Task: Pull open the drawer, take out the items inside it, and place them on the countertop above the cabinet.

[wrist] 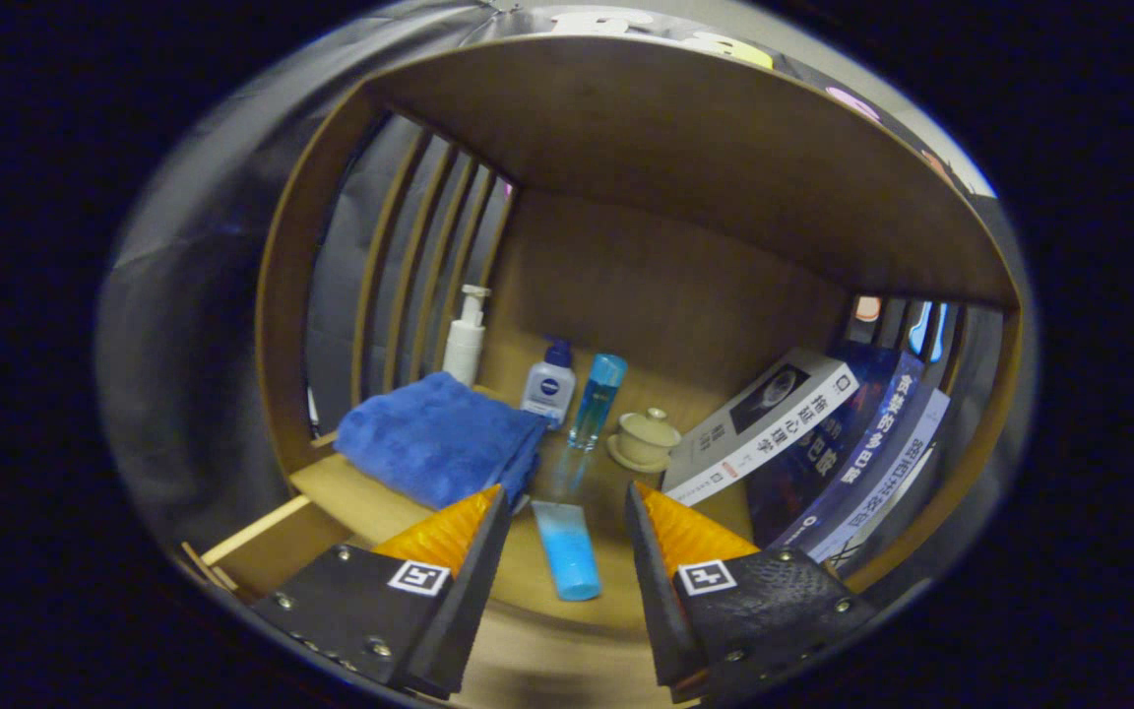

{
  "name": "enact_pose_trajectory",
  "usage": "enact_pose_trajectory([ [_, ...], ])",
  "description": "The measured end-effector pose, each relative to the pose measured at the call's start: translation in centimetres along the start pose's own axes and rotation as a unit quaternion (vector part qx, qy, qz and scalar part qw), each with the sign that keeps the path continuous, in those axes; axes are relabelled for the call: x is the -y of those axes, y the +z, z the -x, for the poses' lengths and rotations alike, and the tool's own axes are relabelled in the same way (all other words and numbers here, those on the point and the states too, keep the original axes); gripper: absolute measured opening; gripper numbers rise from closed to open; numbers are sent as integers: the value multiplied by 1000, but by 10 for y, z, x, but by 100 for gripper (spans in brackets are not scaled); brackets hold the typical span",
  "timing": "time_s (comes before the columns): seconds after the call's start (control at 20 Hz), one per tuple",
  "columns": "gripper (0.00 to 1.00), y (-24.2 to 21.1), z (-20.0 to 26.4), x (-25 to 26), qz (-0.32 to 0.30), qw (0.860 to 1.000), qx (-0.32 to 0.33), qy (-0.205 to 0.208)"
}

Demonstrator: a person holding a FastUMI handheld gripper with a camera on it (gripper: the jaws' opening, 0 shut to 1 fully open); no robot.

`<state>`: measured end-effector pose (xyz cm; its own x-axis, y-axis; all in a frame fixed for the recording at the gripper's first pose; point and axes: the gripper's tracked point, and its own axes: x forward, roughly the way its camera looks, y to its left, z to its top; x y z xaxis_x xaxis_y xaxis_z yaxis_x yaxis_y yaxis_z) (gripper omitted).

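Observation:
A light blue tube (567, 549) lies flat on the wooden countertop (528, 601), between my two fingers and touching neither. My gripper (567, 489) is open, its fingertips level with the tube's far end. Left of the left finger and below the countertop's edge, a pale wooden rim and a brown panel (262, 551) look like the pulled-out drawer; its inside is hidden.
Beyond the fingers on the countertop are a folded blue towel (434, 443), a white pump bottle (466, 340), a small blue-capped bottle (549, 386), a tall clear blue bottle (597, 399) and a lidded ceramic cup (644, 438). Books (803, 433) lean at the right. A shelf board (685, 148) hangs overhead.

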<state>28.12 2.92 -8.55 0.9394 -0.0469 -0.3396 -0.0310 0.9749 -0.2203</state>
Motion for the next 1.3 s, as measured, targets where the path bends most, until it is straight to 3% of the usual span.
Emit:
enact_pose_trajectory([
  [0.35,70,-3,66,-56,7,997,28,78],
  [0.55,70,-2,82,-70,-12,994,28,106],
  [1.3,70,-3,81,-21,-79,994,30,73],
])
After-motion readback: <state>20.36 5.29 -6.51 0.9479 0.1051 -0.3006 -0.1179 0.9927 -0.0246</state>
